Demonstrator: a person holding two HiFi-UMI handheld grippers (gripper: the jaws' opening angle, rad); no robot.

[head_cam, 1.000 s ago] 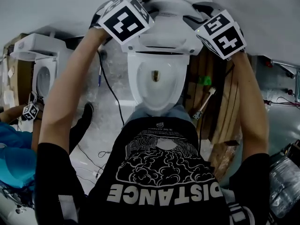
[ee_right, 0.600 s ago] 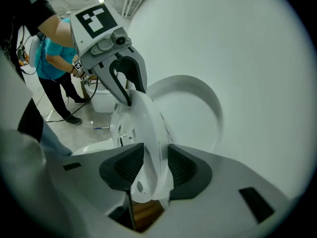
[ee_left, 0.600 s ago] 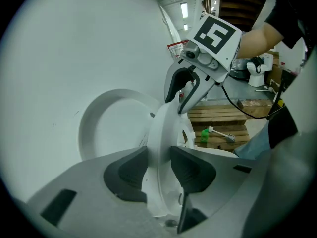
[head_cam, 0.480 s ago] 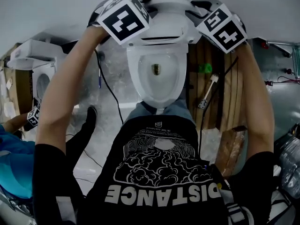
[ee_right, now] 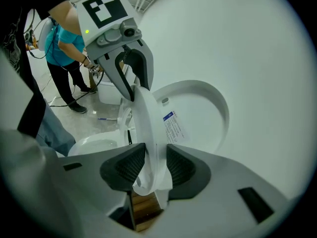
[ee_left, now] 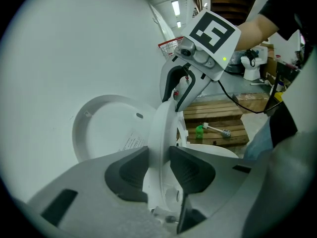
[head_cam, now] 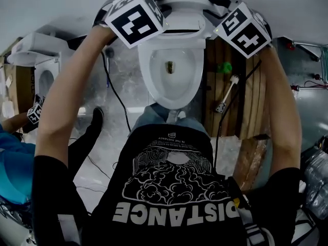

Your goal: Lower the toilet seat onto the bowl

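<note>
The left gripper [ee_left: 159, 158] and right gripper [ee_right: 155, 157], jaws just drawn closer, are clamped by ribbed dark pads [ee_left: 190, 170] on the smooth, white, curved toilet seat [ee_left: 164, 125].

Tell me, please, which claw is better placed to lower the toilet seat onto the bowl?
Neither: the left claw and right claw have each just closed on opposite sides of the raised toilet seat, gripping it above the open bowl. Lower it with both together.
</note>
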